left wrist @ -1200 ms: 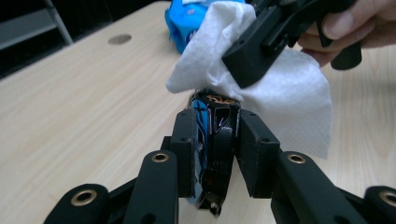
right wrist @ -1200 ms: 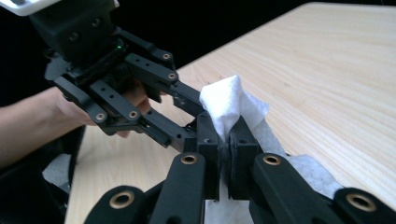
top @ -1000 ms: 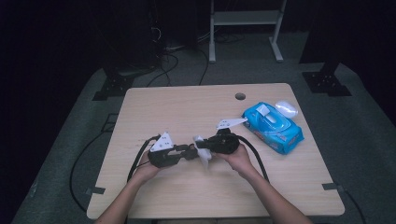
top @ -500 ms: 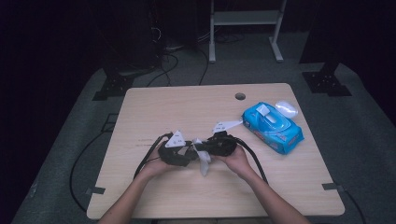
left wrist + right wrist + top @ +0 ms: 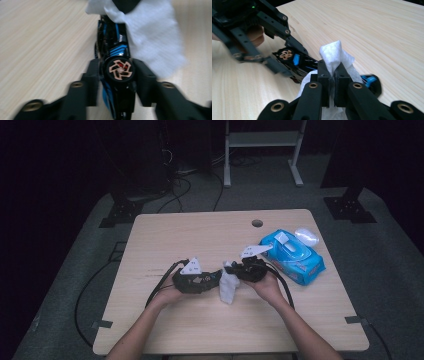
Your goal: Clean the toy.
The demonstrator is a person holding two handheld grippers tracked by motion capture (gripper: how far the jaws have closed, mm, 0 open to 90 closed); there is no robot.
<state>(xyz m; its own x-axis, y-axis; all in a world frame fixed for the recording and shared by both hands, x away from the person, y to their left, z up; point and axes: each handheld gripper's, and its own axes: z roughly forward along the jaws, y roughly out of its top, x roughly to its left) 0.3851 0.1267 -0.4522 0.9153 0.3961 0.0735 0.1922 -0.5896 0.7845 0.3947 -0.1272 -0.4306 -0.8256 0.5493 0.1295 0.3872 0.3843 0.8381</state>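
Pale wood, the table (image 5: 165,320) fills the frame, its near edge cut off at the bottom of the high view. Towards its right edge lies the blue wipes pack (image 5: 292,256), partly hidden behind the grey plate of the right gripper (image 5: 231,270). Both grippers meet at mid-table, a dark tangle from above! The left gripper (image 5: 119,75) has just been closing its jaws, and they now pinch a black-and-blue toy car (image 5: 115,47) by its orange-spoked wheel (image 5: 119,70); the car's nose is buried under a white wipe (image 5: 335,56). The right gripper's jaws are clamped tight on that wipe, which is pressed against the car. The car's shape is blurred and hard to read.
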